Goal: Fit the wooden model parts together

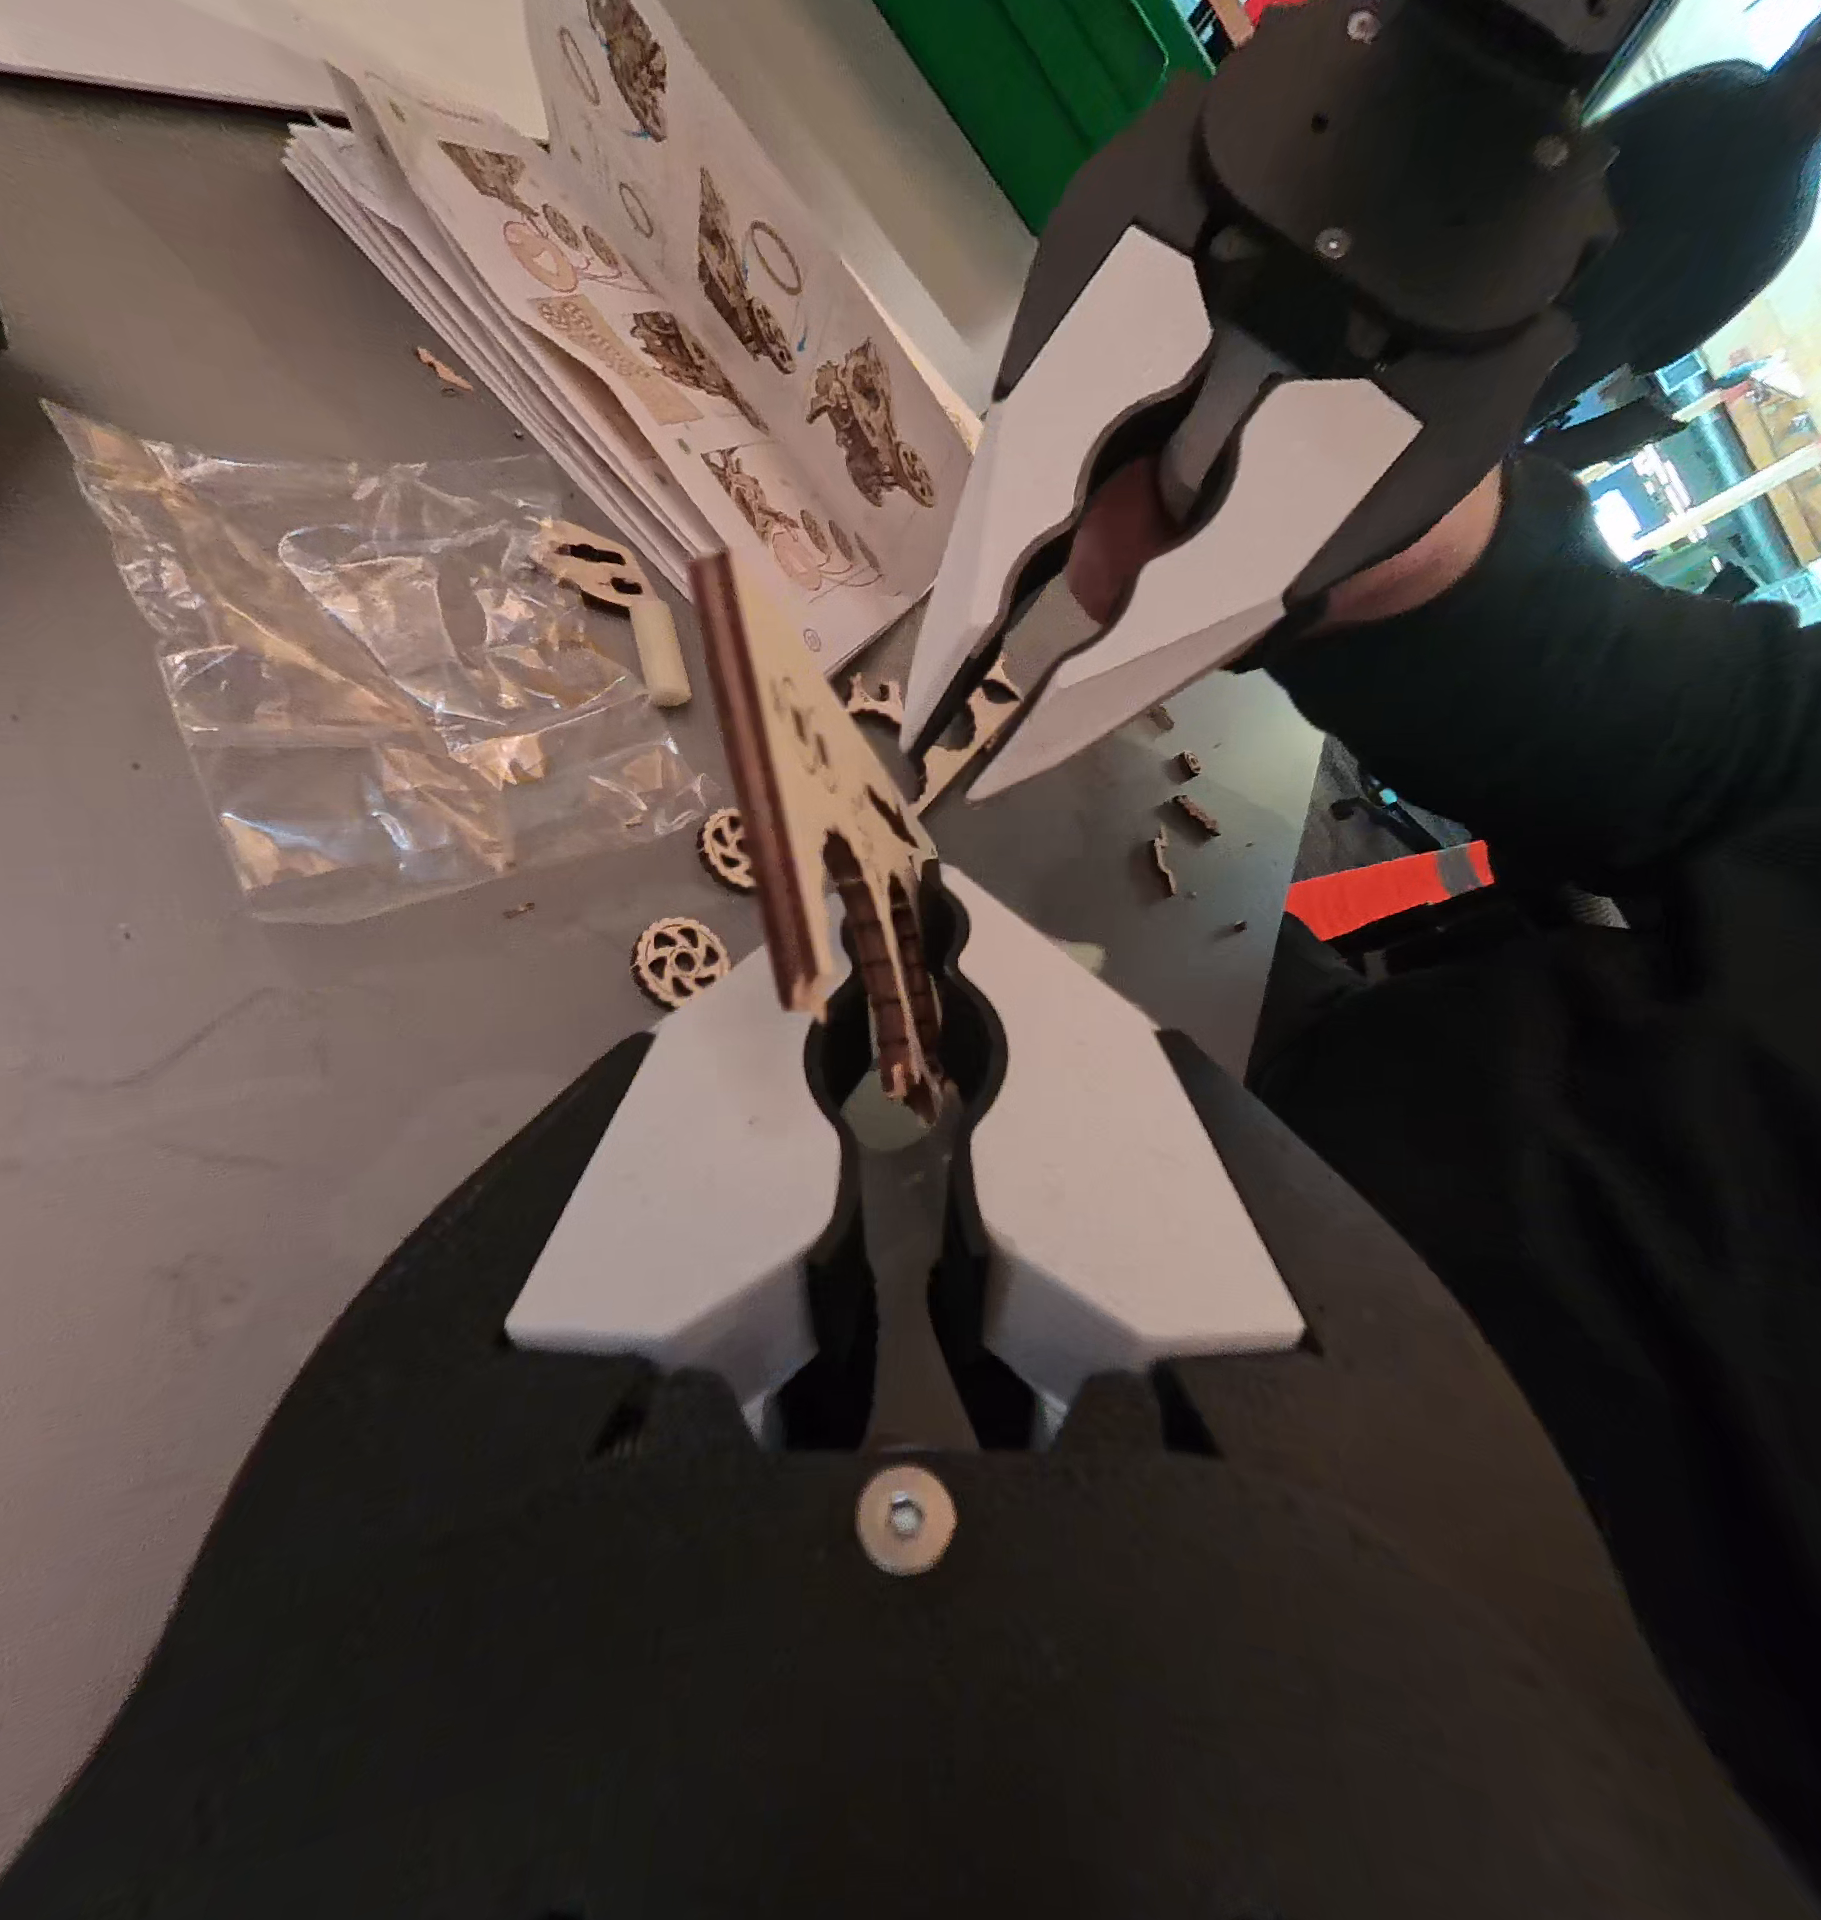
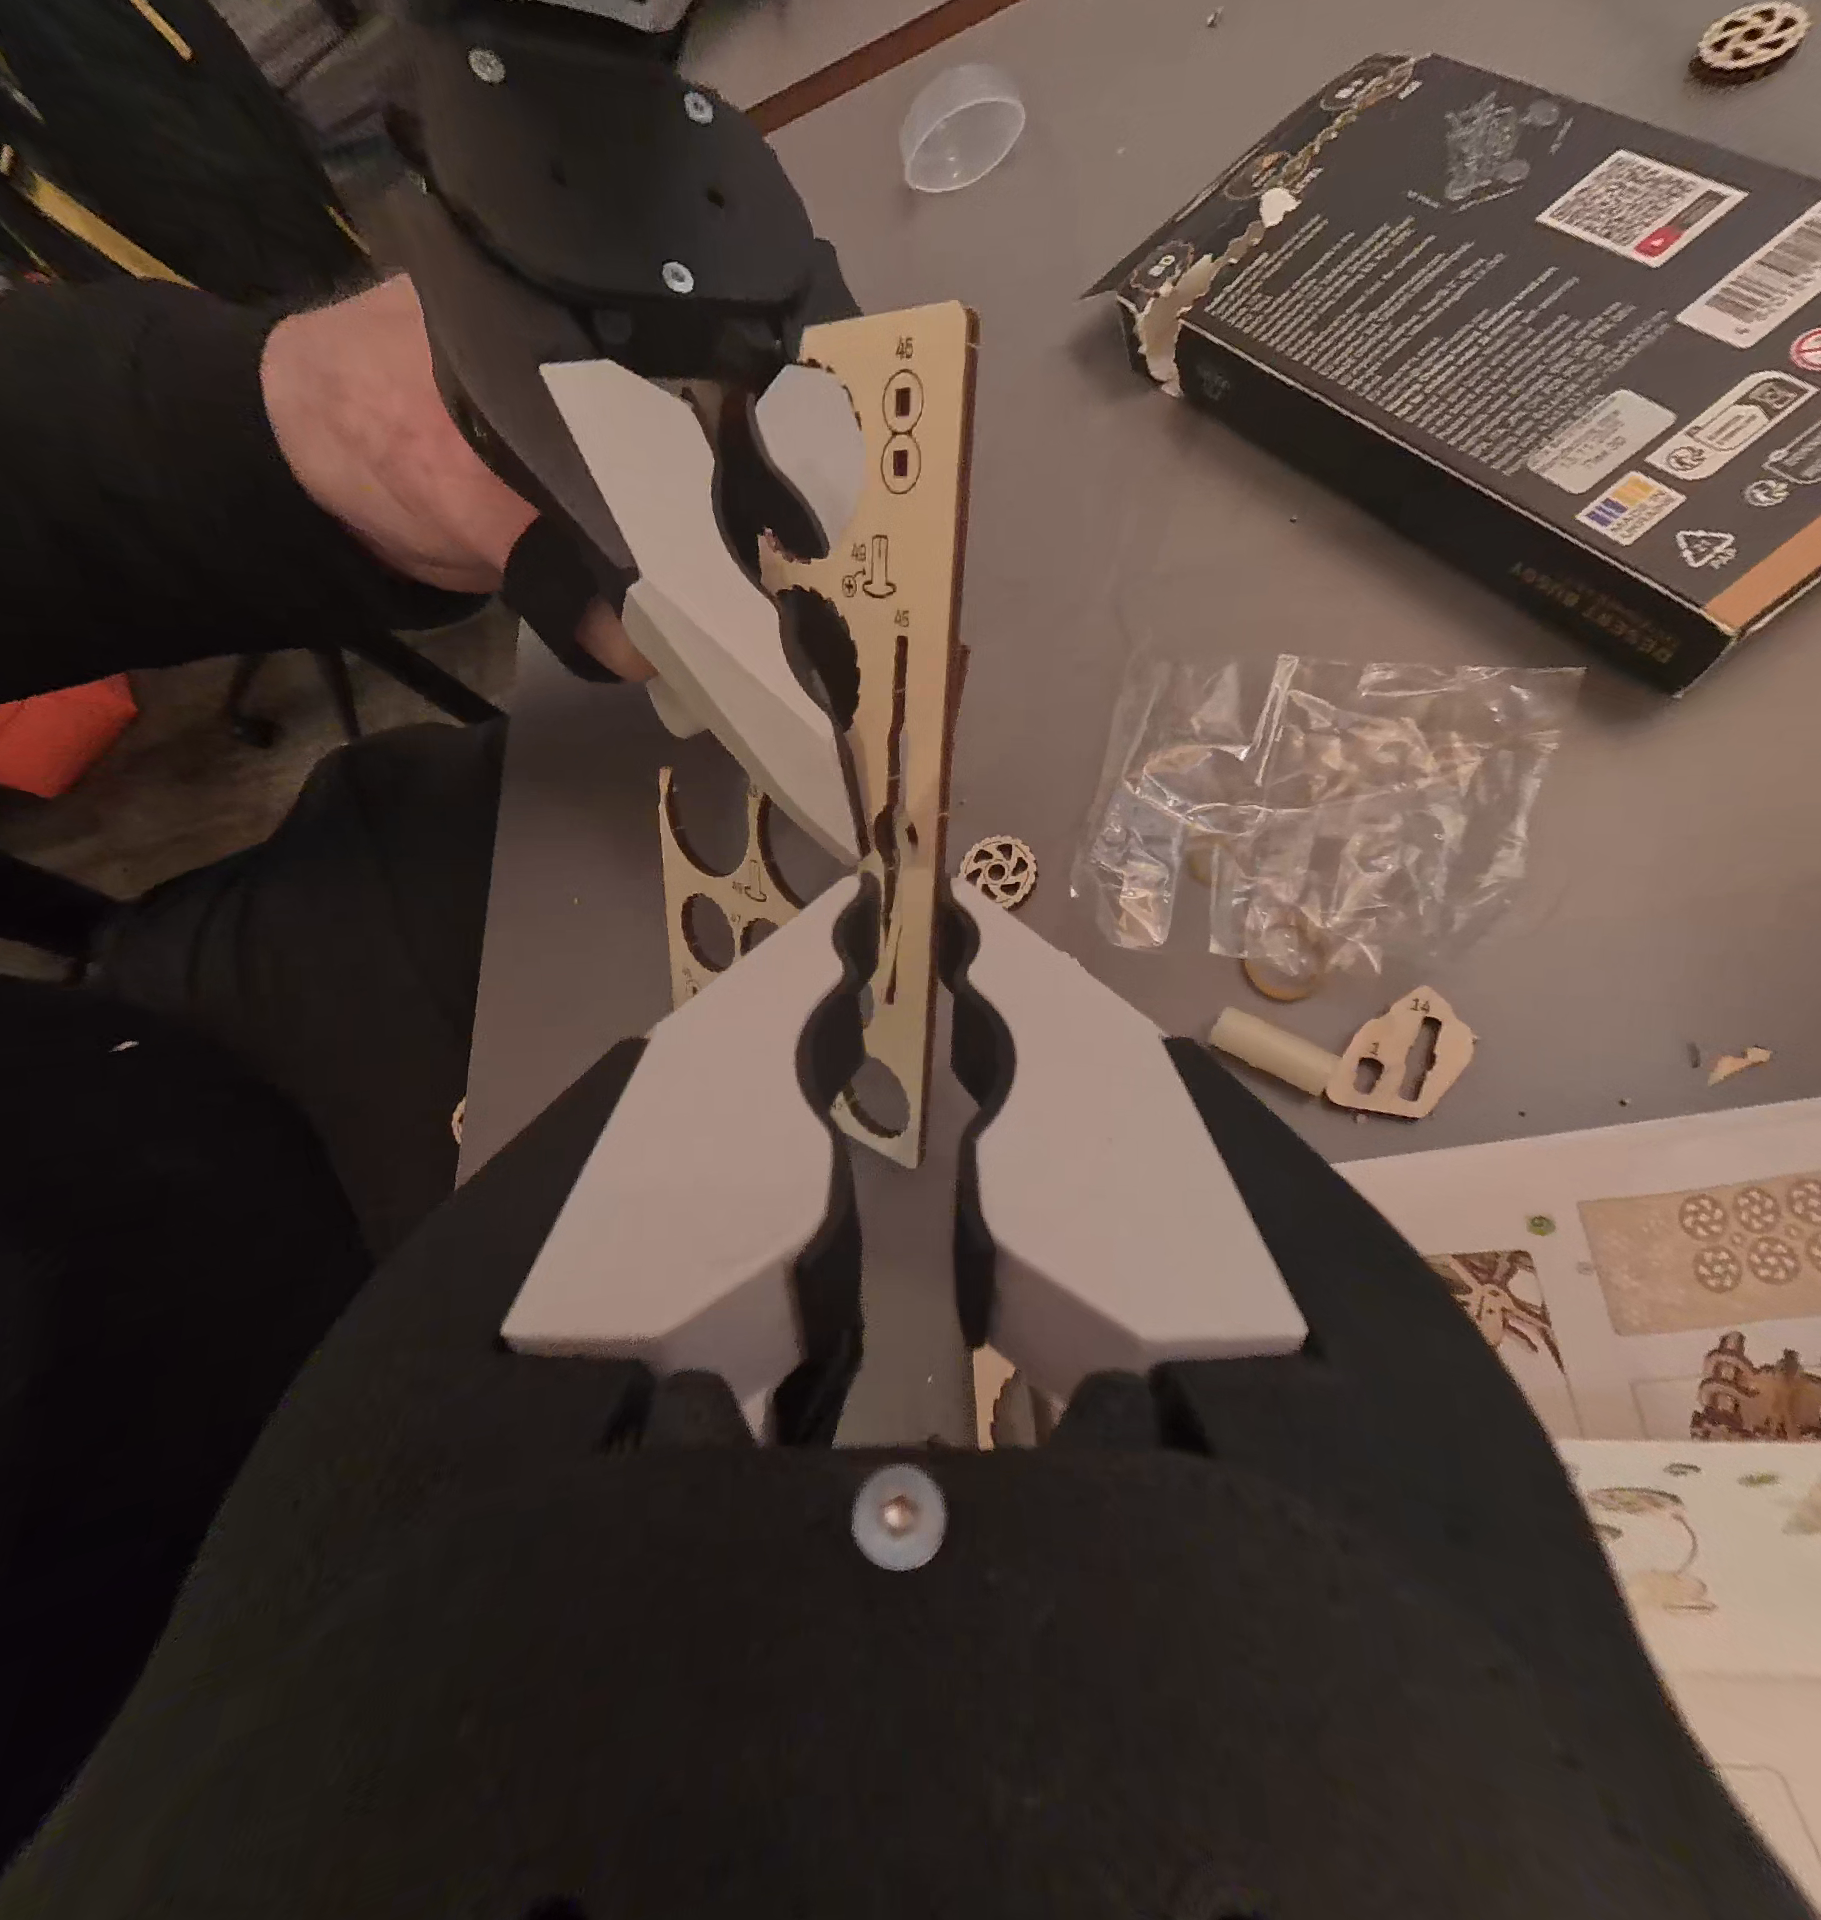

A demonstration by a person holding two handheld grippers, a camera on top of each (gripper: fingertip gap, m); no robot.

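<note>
In the left wrist view, the left gripper [image 1: 890,940] is clenched on the lower end of a thin wooden sheet [image 1: 781,769], which stands tilted up and away from the grey table [image 1: 158,1039], its laminated edge turned toward the camera. Just beyond it the right gripper [image 1: 942,774] reaches in from the upper right with its tips nearly together on the sheet's far end, a gloved hand [image 1: 1405,561] behind it. On the table lie a crumpled clear plastic bag [image 1: 366,665], two small wooden gear wheels [image 1: 679,961], a short pale peg [image 1: 660,649] and an open instruction booklet [image 1: 677,343]; loose wooden scraps [image 1: 1186,821] sit near the table's right edge. In the right wrist view, the right gripper [image 2: 906,909] straddles the same wooden sheet [image 2: 916,644], which rises upright between its white fingers [image 2: 1051,1060]; they stand close on either side of it, though I cannot tell for sure that both press on it. The left gripper [image 2: 859,847] comes down from the upper left and pinches the sheet at mid-height. A second punched-out sheet [image 2: 719,873] lies flat below. To the right are a torn black box [image 2: 1508,343], a clear cup [image 2: 963,125], the plastic bag [image 2: 1321,810] and a small wooden key-shaped part [image 2: 1399,1060].
</note>
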